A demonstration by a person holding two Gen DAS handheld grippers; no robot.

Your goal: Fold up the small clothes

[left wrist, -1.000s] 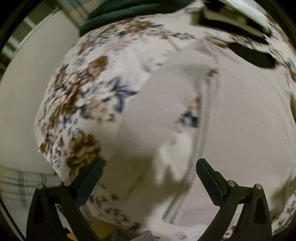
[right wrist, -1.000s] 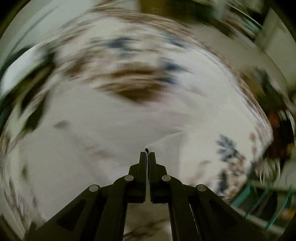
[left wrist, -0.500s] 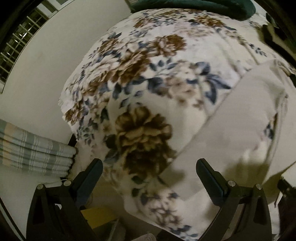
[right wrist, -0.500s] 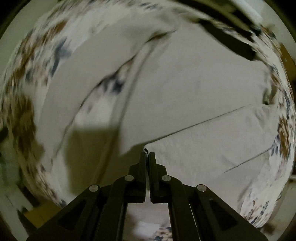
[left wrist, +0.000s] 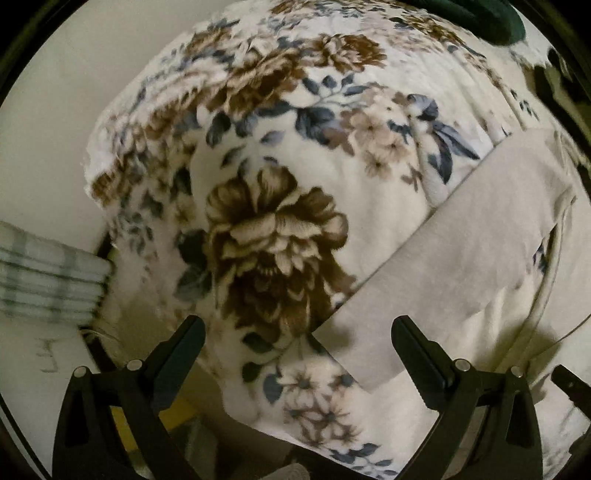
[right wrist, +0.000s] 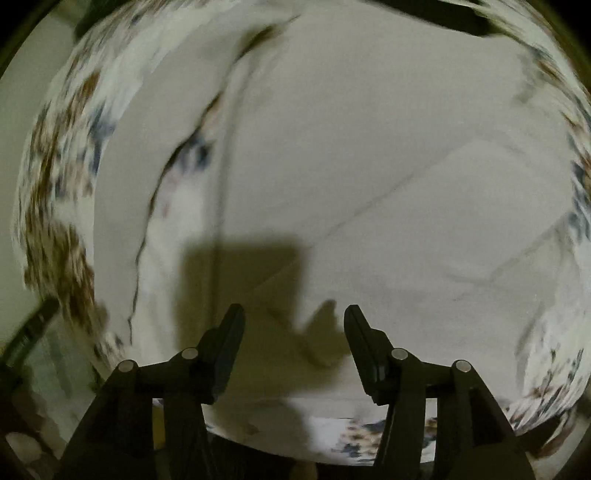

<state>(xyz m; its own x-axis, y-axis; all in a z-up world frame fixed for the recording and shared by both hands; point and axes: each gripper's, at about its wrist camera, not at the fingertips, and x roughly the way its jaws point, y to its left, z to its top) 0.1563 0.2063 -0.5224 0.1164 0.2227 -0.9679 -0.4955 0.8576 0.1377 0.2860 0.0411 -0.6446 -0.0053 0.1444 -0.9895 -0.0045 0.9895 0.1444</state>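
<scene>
A plain beige garment [left wrist: 480, 258] lies on a floral fleece blanket [left wrist: 273, 192]. In the left wrist view its sleeve or folded edge runs diagonally from the lower middle to the upper right. My left gripper [left wrist: 295, 332] is open and empty, hovering above the garment's lower corner. In the right wrist view the garment [right wrist: 351, 166] fills most of the frame, with folded layers on the right. My right gripper [right wrist: 293, 321] is open and empty just above the cloth.
A folded green plaid cloth [left wrist: 44, 280] lies at the left by the wall. A dark green item [left wrist: 480, 18] lies at the blanket's far edge. The blanket's edge [left wrist: 258, 406] drops off near my left gripper, with something yellow [left wrist: 170, 413] below it.
My right gripper has opened and let go of the garment corner it held. My left gripper has drifted slightly, staying open. The garment now lies flat.
</scene>
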